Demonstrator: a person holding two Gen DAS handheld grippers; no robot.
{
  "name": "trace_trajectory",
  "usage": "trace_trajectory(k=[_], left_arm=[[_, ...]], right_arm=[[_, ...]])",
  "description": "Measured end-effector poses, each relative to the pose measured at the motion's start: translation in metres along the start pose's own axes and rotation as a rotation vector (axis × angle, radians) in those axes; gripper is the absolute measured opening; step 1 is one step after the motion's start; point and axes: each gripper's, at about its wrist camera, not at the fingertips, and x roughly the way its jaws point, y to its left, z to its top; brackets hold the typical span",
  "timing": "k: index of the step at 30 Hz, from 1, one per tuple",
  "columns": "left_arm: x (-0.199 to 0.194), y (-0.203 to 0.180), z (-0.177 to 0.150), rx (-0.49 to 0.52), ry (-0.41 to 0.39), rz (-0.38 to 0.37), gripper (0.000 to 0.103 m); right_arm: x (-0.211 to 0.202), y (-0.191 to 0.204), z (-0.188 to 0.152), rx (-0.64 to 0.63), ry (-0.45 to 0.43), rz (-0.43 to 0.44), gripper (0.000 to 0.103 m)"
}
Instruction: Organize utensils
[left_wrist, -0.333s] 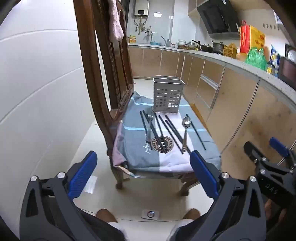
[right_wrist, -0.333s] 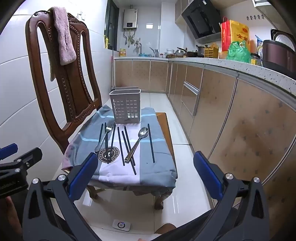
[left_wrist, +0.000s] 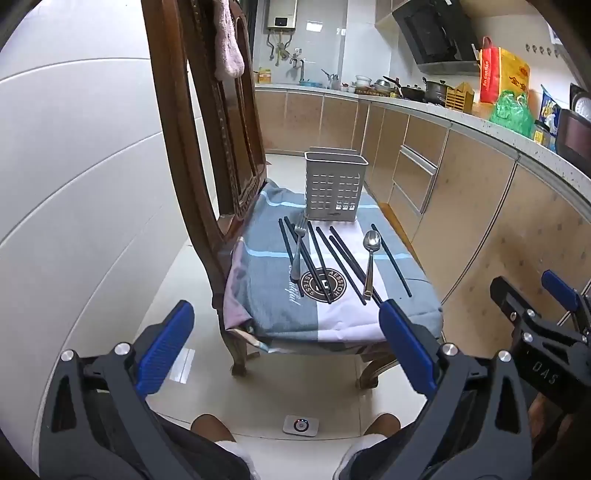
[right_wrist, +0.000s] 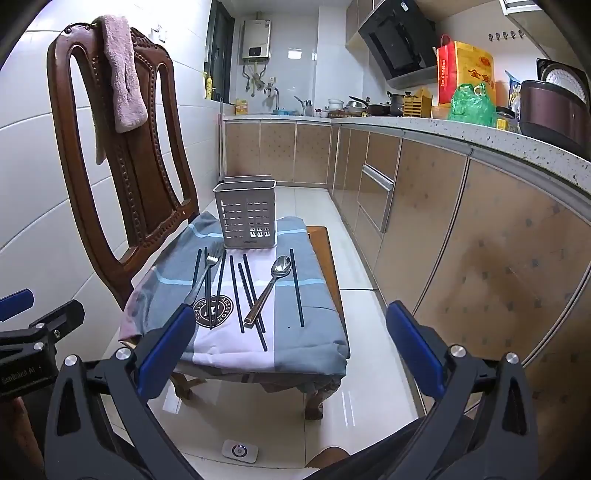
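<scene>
Where both grippers gape, spoon (right_wrist: 266, 291) well beyond right gripper (right_wrist: 290, 345)

1. The left gripper's near blue finger (left_wrist: 404, 343) covers the near tips of two chopsticks (left_wrist: 351, 264).
2. The chair (left_wrist: 207, 155) top is cut off by the picture's edge.
3. The holder (right_wrist: 248, 218) inside is hidden, perhaps split into two parts.
4. The far pots (right_wrist: 373, 107) are too small to tell.

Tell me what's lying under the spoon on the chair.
The spoon lies on the cloth covering the chair seat, its handle crossing over two dark chopsticks. The seat beneath the cloth is hidden. Both grippers, left and right, hang open, short of it.
</scene>
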Motion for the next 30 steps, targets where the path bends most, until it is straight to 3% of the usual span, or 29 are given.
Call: trace_trajectory(k=[30], left_arm=[[0.004,-0.0042,-0.0018,0.015,0.019,0.009,0.099]], right_arm=[[0.0006,-0.0025,-0.0007,0.016,0.004,0.005,0.101]])
